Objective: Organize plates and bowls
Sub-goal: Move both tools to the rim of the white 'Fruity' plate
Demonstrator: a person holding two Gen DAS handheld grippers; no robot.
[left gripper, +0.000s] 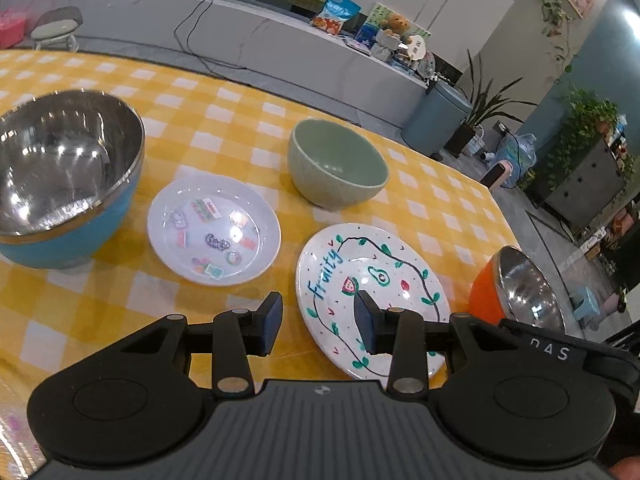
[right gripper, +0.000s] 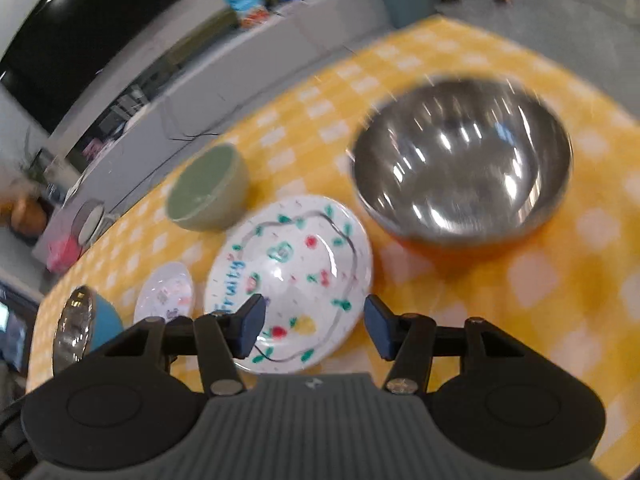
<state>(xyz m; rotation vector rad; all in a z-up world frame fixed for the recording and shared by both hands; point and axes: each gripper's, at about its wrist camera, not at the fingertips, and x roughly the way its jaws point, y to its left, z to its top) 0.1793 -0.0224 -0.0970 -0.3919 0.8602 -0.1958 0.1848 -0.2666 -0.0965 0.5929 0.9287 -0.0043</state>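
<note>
Yellow-and-white checked cloth (left gripper: pixel 224 120) covered the table where five dishes waited, a grey counter and potted plants behind it. At far left stood the blue bowl (left gripper: pixel 60 236), steel-lined and the largest piece in my left camera's view; I judged it stiff, fairly weighty and slick inside, best taken by pinching its rim. Just beside it lay the small white plate (left gripper: pixel 214 234), printed with little stickers, shallow and glossy, likely to slide on the cloth unless one finger got under its raised edge. Behind and to the right sat the green bowl (left gripper: pixel 338 164), apparently ceramic, thick-walled and chippable, its wall the natural place to grip. Nearest me was the "Fruity" plate (left gripper: pixel 372 276), hand-painted looking, flat, hard and breakable; its near rim offered the only hold. My left gripper (left gripper: pixel 318 322) hovered over that near rim with its fingers spread wide and nothing between them, one pad above the plate, the other above bare cloth. At far right the orange bowl (right gripper: pixel 460 164), also steel-lined, stood close to the painted plate. My right gripper (right gripper: pixel 314 326) hung over the same plate's near edge, equally wide apart and empty, in a view blurred by motion. Nothing was yet stacked; plates and bowls all lay separate.
</note>
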